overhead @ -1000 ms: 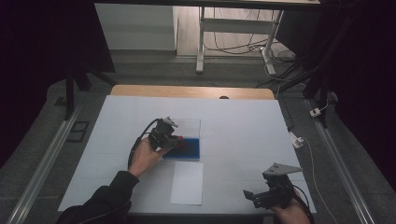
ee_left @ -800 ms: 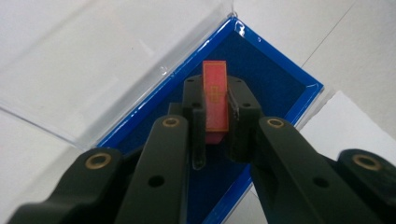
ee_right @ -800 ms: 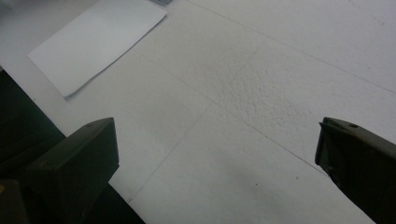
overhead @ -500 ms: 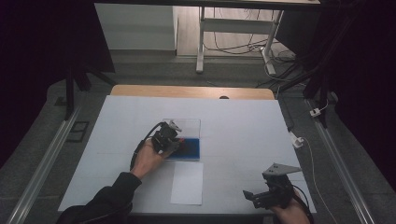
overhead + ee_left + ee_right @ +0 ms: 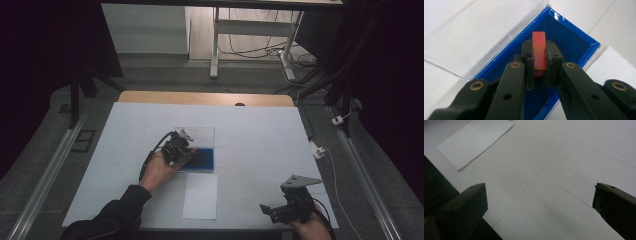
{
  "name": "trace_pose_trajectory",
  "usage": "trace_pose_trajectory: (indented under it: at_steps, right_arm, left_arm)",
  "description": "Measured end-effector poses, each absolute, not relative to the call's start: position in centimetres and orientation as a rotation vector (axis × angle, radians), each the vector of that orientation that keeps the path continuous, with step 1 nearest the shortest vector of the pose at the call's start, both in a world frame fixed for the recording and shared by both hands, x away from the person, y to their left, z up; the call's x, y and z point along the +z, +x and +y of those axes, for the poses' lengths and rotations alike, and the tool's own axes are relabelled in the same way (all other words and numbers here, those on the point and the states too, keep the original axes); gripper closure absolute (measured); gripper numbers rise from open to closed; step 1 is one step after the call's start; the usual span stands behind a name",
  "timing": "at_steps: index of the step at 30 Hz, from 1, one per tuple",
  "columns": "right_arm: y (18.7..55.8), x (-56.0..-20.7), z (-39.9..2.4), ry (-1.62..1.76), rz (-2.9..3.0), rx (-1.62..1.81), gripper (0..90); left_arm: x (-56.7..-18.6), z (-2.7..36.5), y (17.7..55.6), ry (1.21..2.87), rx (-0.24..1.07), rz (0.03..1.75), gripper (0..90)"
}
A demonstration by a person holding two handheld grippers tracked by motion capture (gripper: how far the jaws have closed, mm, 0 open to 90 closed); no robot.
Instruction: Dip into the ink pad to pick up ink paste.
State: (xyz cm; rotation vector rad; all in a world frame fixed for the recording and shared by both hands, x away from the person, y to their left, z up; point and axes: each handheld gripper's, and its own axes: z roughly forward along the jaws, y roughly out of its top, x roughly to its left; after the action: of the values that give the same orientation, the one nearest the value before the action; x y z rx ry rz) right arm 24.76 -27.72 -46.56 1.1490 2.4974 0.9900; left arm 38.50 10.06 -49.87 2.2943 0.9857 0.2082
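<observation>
Red block (image 5: 539, 53) between left gripper (image 5: 539, 68) jaws

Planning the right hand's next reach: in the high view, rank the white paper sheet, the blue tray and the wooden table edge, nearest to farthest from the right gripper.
1. White paper sheet: nearest to the right gripper, just to its left at the near edge.
2. Blue tray: farther up-left, under the left gripper.
3. Wooden table edge: farthest, along the far side.

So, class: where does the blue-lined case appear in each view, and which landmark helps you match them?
High view: blue-lined case at table centre, beside the left gripper.
Left gripper view: case beneath the jaws, which clamp a red block.
Right gripper view: not in it.
Shared landmark: white paper sheet.
</observation>
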Motion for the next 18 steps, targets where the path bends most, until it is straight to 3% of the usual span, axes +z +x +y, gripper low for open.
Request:
trace_pose_trajectory:
  at_steps: [7,14,18]
  right_arm:
    - [24.8,-46.6,-27.7,1.149,2.498,0.991,0.0]
    - [24.8,-46.6,-27.7,1.146,2.500,0.987,0.0]
    - [24.7,-46.5,-27.7,1.145,2.498,0.989,0.0]
  left_arm:
    - [-50.1,10.8,38.9,2.255,0.140,1.005,80.1]
    - [-49.8,9.2,37.7,2.337,0.308,0.963,80.1]
    - [-49.8,9.6,38.0,2.316,0.271,0.970,80.0]
